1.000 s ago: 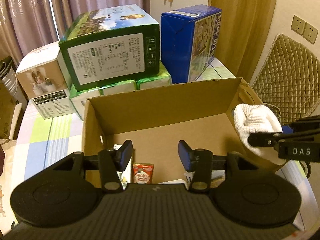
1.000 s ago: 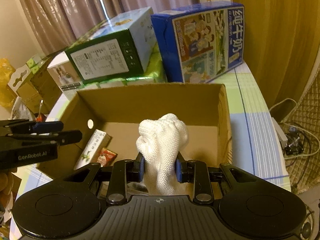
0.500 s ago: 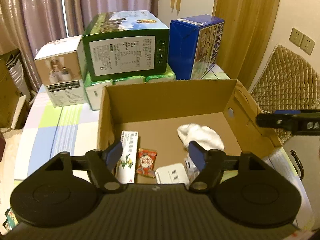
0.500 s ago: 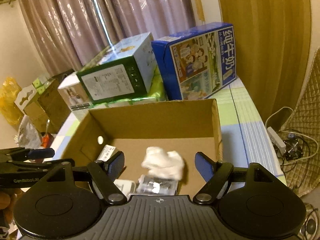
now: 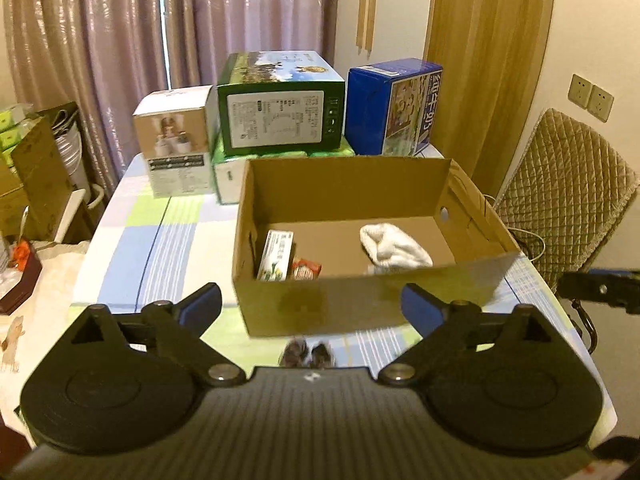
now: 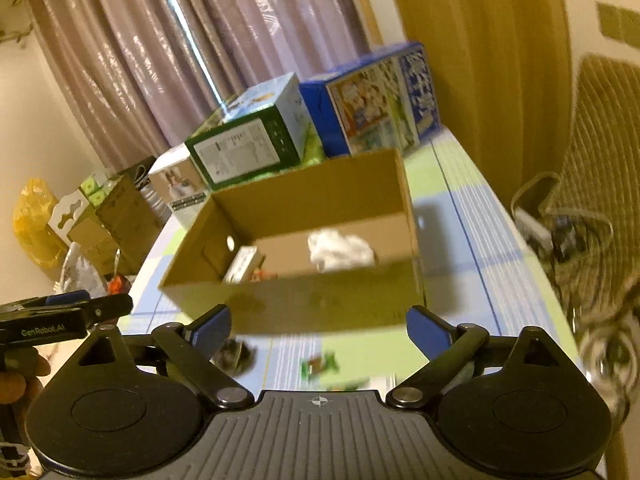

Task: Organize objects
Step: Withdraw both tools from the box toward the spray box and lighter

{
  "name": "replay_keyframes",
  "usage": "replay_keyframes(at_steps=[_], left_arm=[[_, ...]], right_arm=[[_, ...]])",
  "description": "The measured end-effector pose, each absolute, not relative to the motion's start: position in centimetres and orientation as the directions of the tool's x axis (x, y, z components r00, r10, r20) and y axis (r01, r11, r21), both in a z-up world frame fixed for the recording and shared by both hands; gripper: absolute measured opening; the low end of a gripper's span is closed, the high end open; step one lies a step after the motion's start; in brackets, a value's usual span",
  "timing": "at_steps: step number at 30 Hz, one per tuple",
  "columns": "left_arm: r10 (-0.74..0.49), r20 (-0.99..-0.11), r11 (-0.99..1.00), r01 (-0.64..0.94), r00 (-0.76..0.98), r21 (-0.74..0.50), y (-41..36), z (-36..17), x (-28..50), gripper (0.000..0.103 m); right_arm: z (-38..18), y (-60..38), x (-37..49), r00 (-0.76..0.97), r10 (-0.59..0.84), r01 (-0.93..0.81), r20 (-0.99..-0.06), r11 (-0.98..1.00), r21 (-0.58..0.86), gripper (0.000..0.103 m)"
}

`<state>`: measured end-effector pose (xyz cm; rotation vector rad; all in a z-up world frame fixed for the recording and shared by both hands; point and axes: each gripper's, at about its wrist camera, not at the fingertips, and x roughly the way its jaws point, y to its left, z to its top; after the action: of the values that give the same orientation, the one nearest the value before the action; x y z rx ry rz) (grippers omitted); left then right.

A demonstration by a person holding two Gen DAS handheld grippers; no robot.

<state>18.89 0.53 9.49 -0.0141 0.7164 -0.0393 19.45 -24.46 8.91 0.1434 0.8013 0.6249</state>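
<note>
Left wrist view took in the whole desk (image 5: 132, 248) under its checked cloth, with the open cardboard box (image 5: 360, 304) standing in the middle and three printed cartons stacked behind it. Both my grippers hung short of the near wall, the left gripper (image 5: 311, 306) and the right gripper (image 6: 319, 322) each with its fingers spread wide and nothing between them. Inside the box the white cloth (image 5: 394, 246) lay bunched toward the right side, well apart from the long green-and-white packet (image 5: 275, 255) and the small red packet (image 5: 306, 269) on the left. Outside, on the cloth just before the near wall, a small dark object (image 5: 306, 354) and a green wrapper (image 6: 320, 364) waited, both too blurred for me to name. I judged the main risk to be that near wall: reaching low for either loose piece, my wide fingers could clip the light box and shove it back into the cartons. The right wrist view was smeared, so a hasty grab there might miss the flat wrapper or pinch the cloth covering instead. My two grippers also sat close together and could knock.
</note>
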Motion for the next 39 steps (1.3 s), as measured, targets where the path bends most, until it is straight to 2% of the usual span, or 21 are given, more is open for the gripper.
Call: replay_keyframes(at_steps=[4, 16, 39], left_arm=[[-0.024, -0.662, 1.0, 0.004, 0.749, -0.031, 0.6, 8.8, 15.3, 0.101], [0.001, -0.694, 0.995, -0.067, 0.72, -0.069, 1.4, 6.2, 7.9, 0.101], [-0.018, -0.734, 0.994, -0.067, 0.678, -0.086, 1.1, 3.6, 7.0, 0.101]], right_arm=[[7.8, -26.2, 16.2, 0.523, 0.56, -0.442, -0.642, 0.823, 0.357, 0.096], [5.4, -28.3, 10.8, 0.496, 0.542, -0.411, -0.679, 0.835, 0.367, 0.098], [3.4, -28.1, 10.1, 0.473, 0.52, -0.403, -0.711, 0.846, 0.35, 0.098]])
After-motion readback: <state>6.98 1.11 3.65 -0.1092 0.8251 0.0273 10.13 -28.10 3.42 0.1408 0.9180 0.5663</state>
